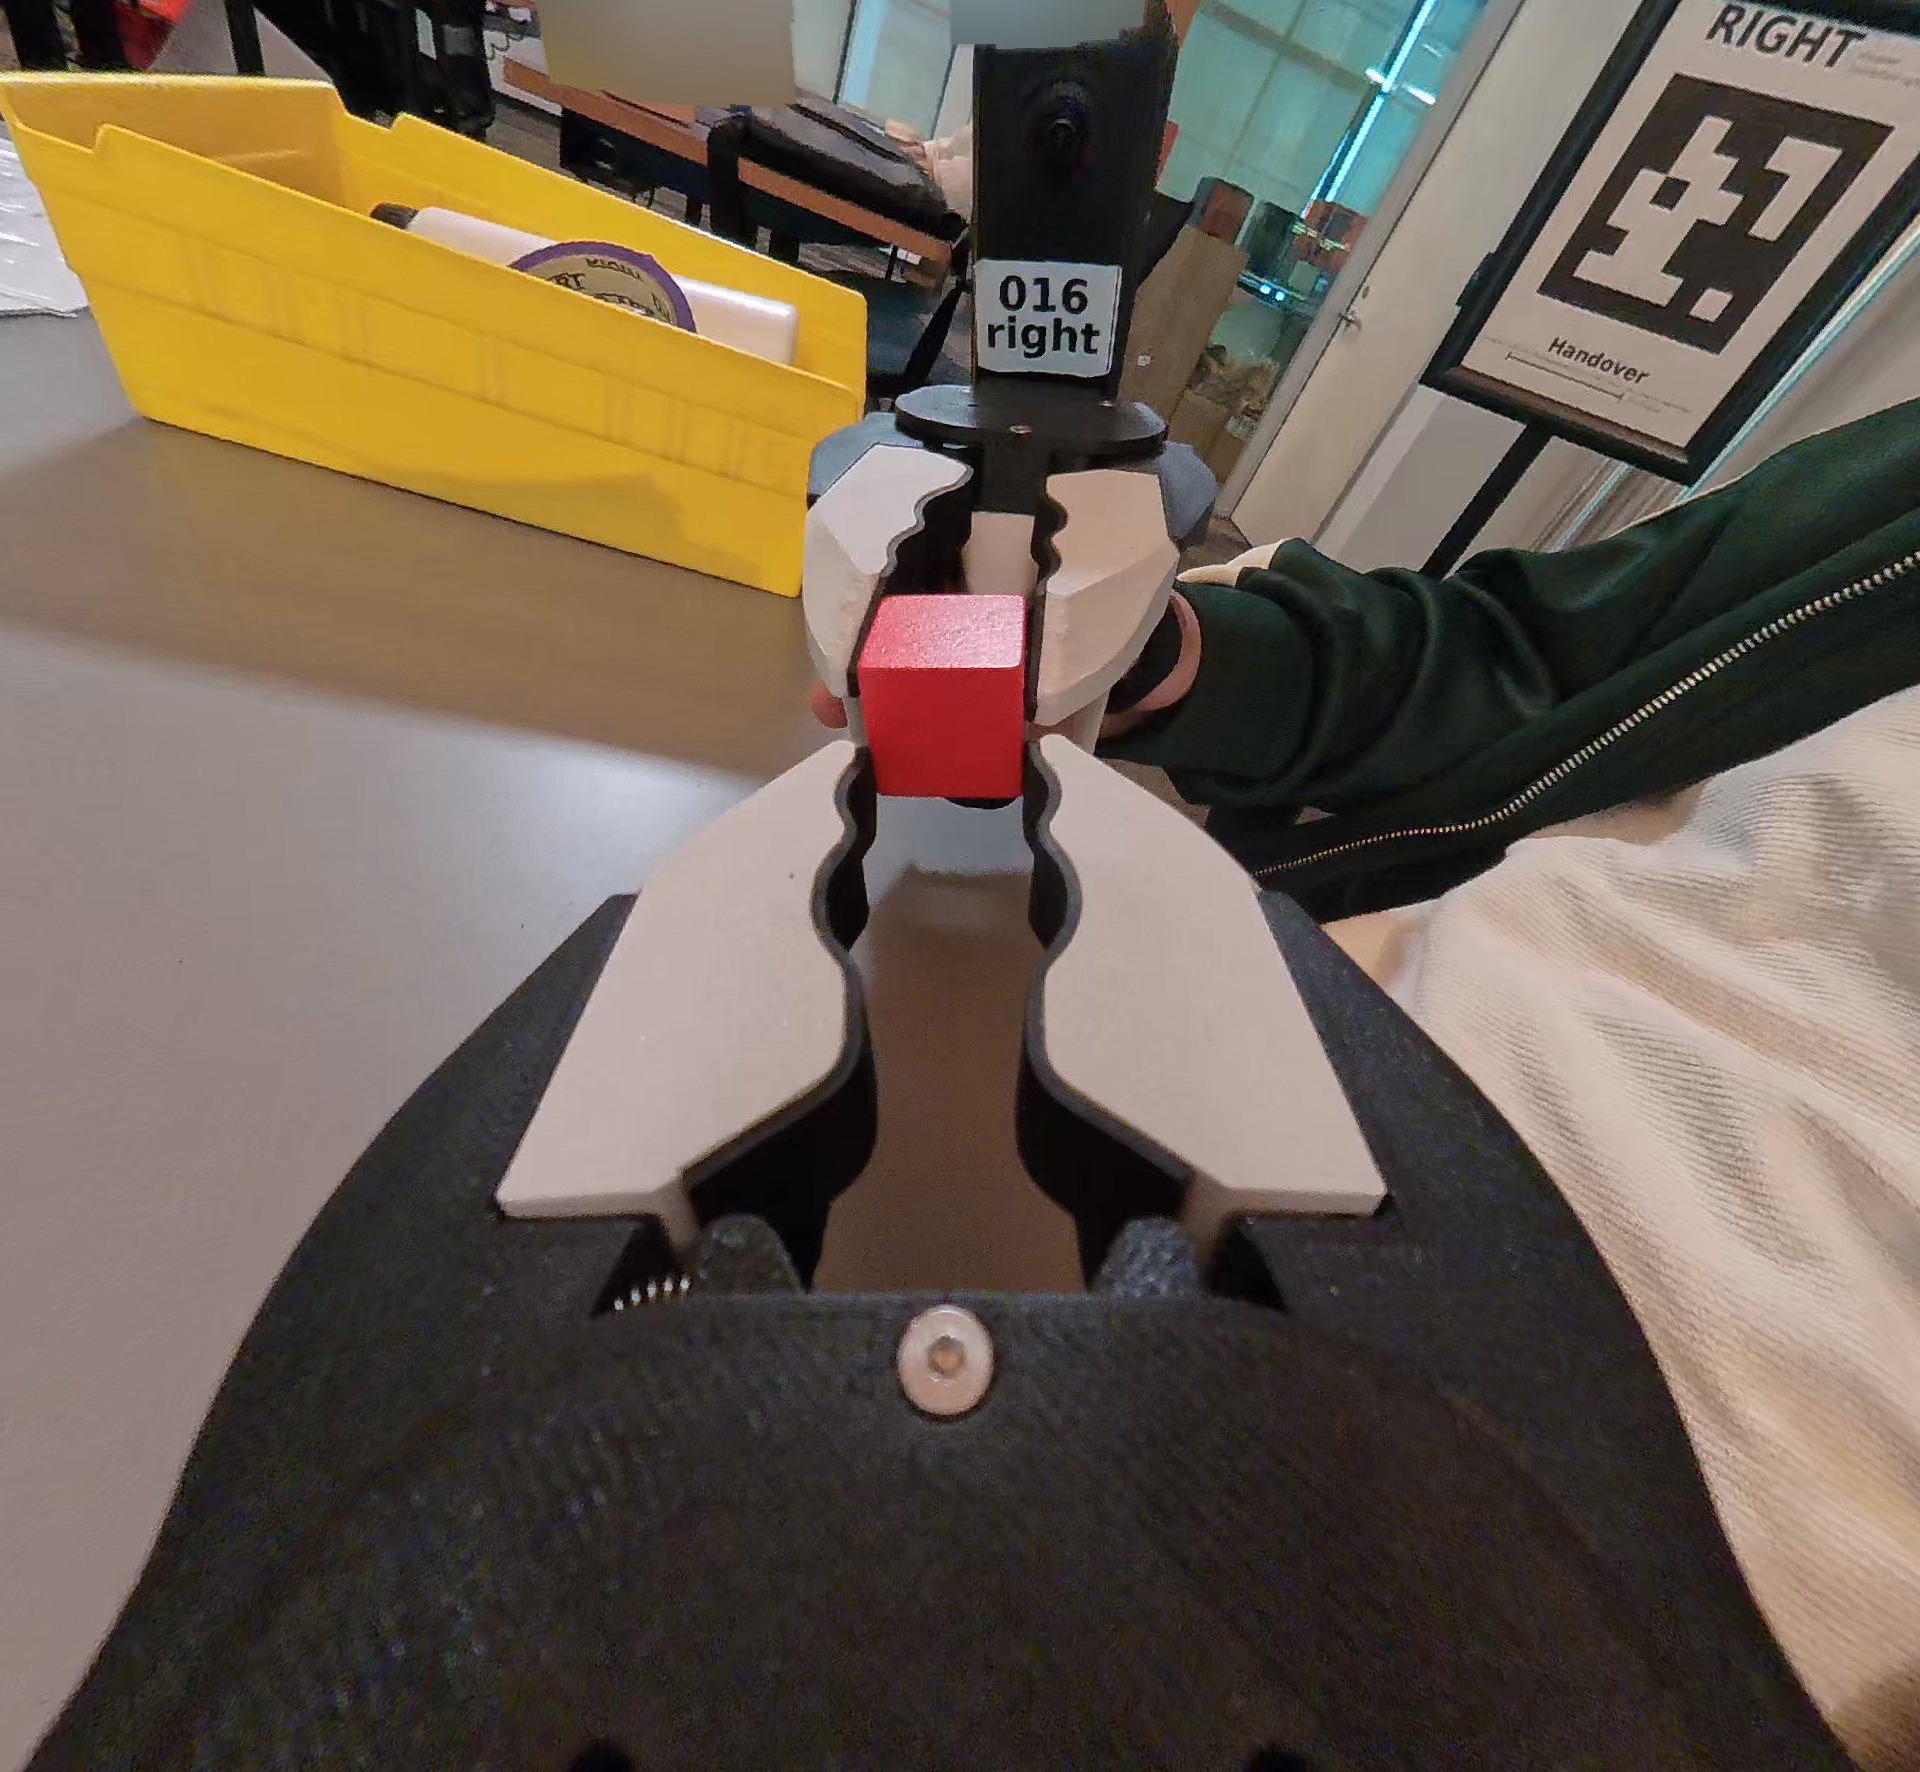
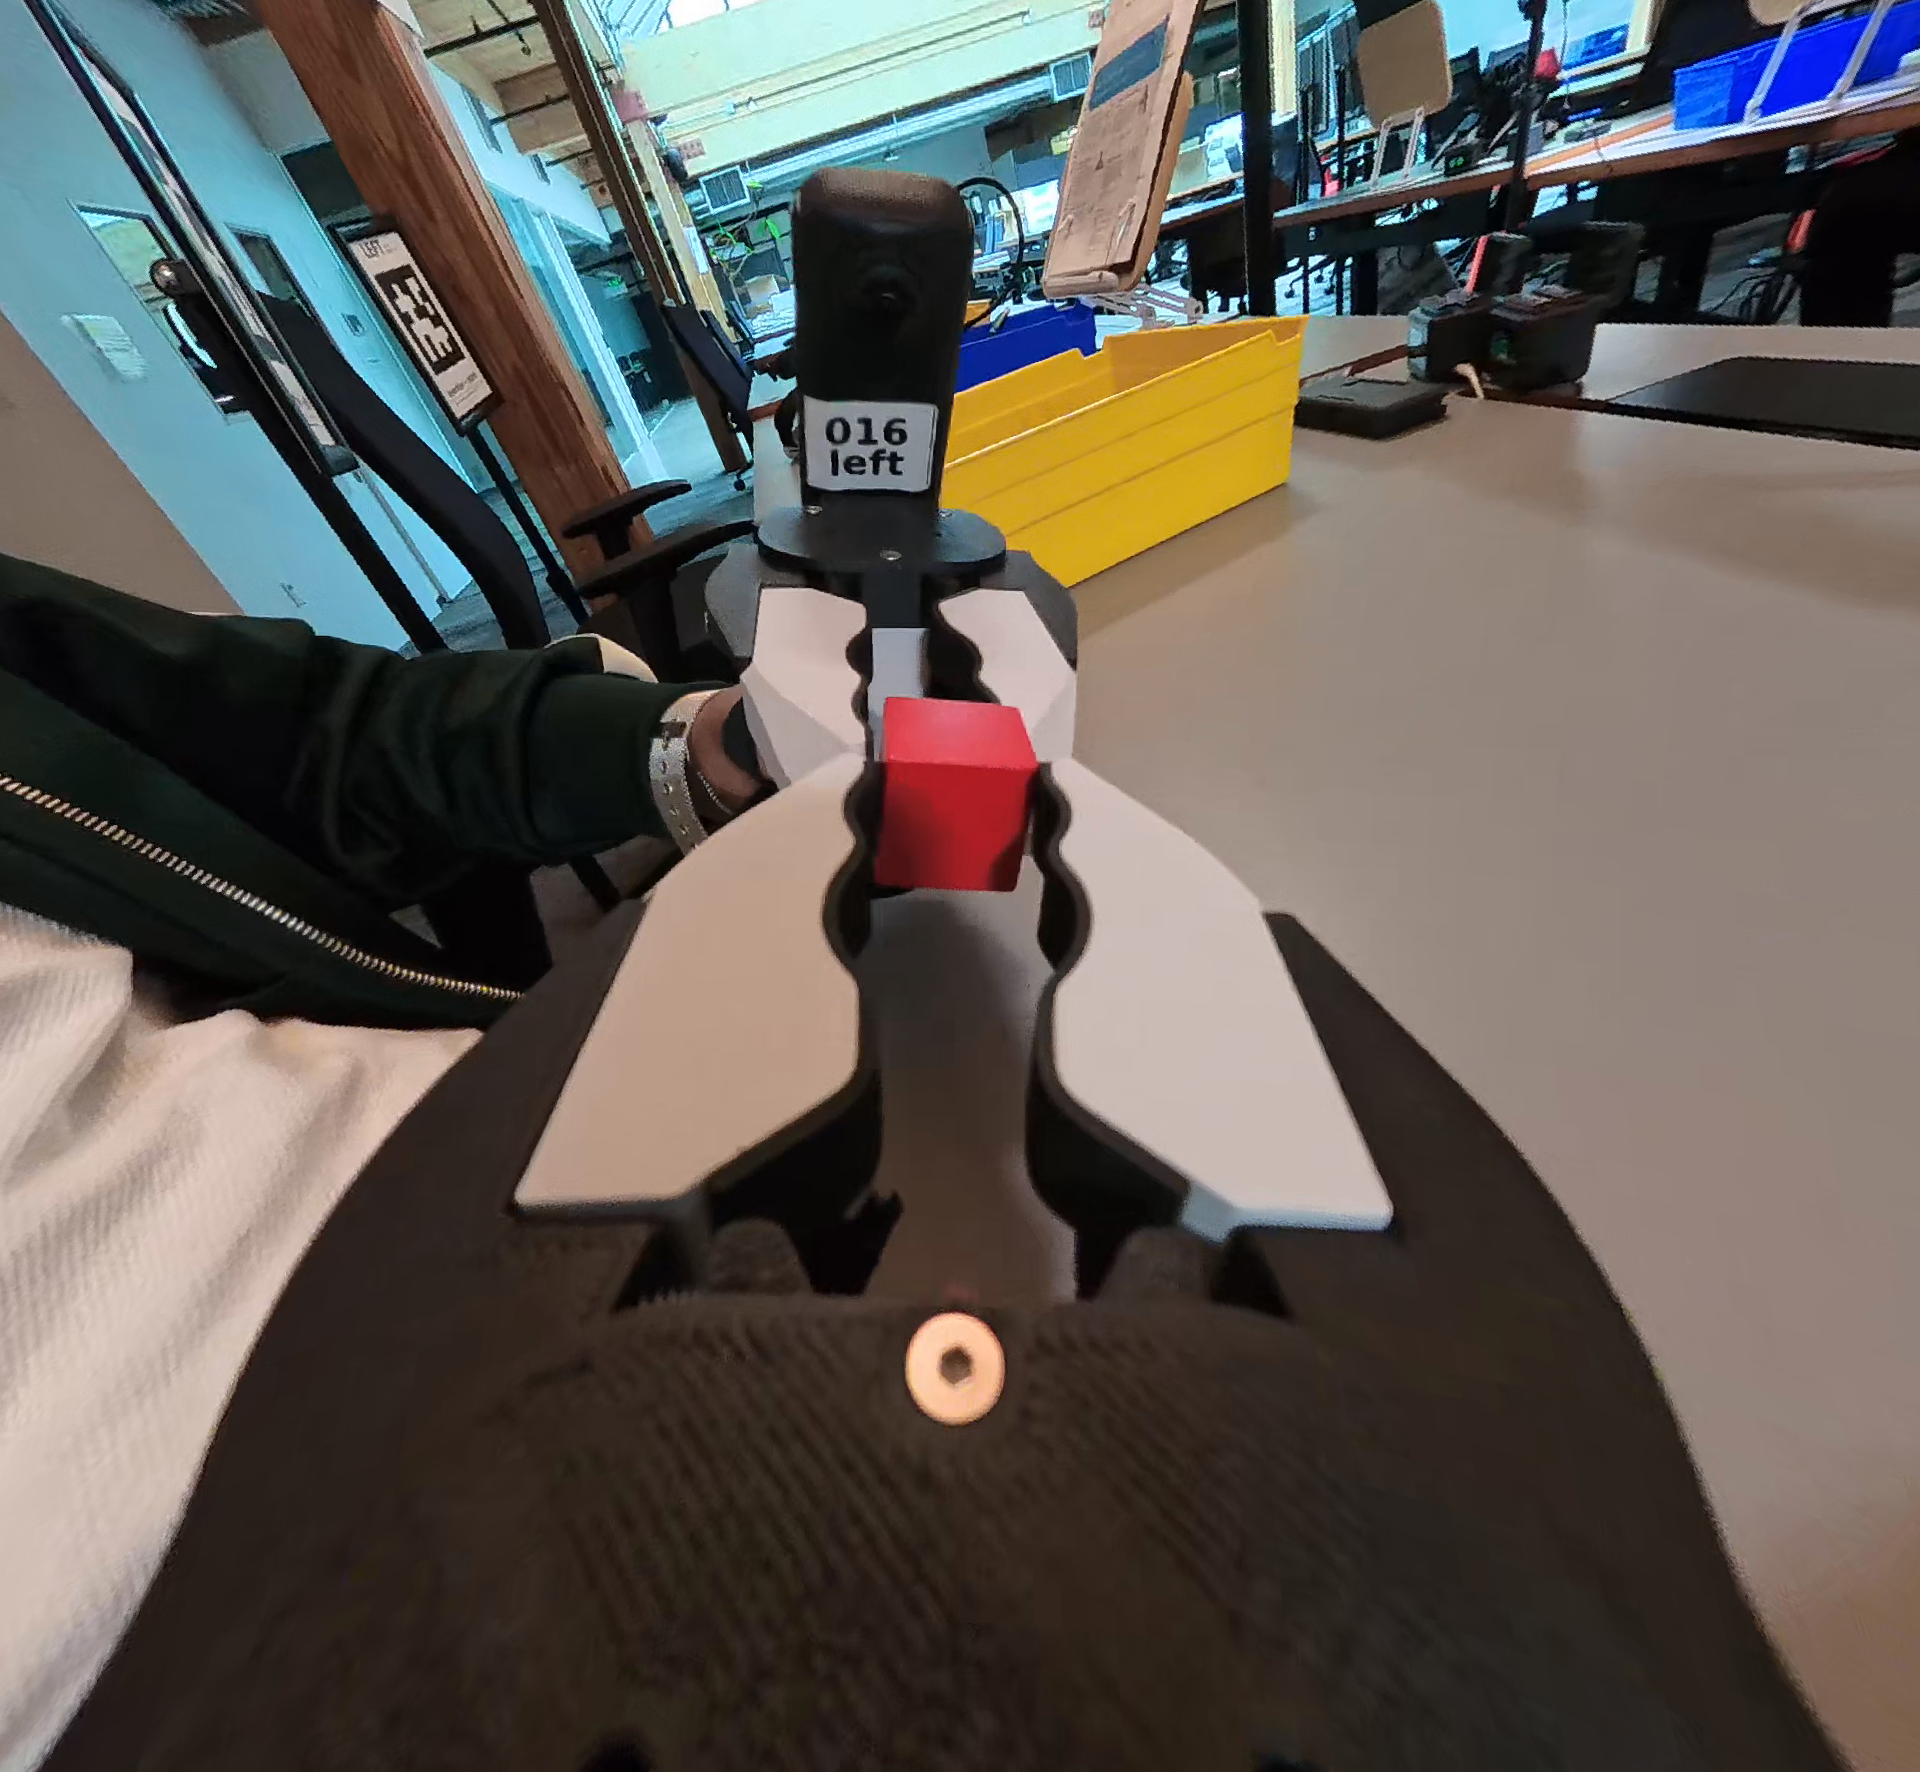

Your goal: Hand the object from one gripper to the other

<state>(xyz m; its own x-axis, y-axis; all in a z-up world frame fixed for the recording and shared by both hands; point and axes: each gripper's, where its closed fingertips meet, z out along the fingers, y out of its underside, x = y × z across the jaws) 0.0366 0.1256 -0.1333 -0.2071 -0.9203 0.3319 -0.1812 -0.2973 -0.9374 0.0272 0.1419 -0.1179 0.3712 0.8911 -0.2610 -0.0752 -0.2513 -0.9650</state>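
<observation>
A red cube (image 1: 940, 709) is held in the air above the grey table (image 1: 312, 839), between two grippers that face each other tip to tip. My left gripper (image 1: 945, 756) pinches the cube's near lower edge with its fingertips. My right gripper (image 1: 945, 673) comes from the far side and has the cube between its white fingers. In the right wrist view the cube (image 2: 956, 803) sits well inside my right gripper (image 2: 956, 787), with both pads on its sides. The left gripper (image 2: 951, 714) is just behind it, its fingertips hidden by the cube.
A yellow bin (image 1: 312, 351) stands on the table at the back left and holds a purple tape roll (image 1: 613, 278) and a white item; it also shows in the right wrist view (image 2: 1122, 465). A person's dark green sleeve (image 1: 1455, 662) reaches in. A framed sign (image 1: 1683, 195) stands at the right. Both grippers' tips are close together, under 4 cm apart.
</observation>
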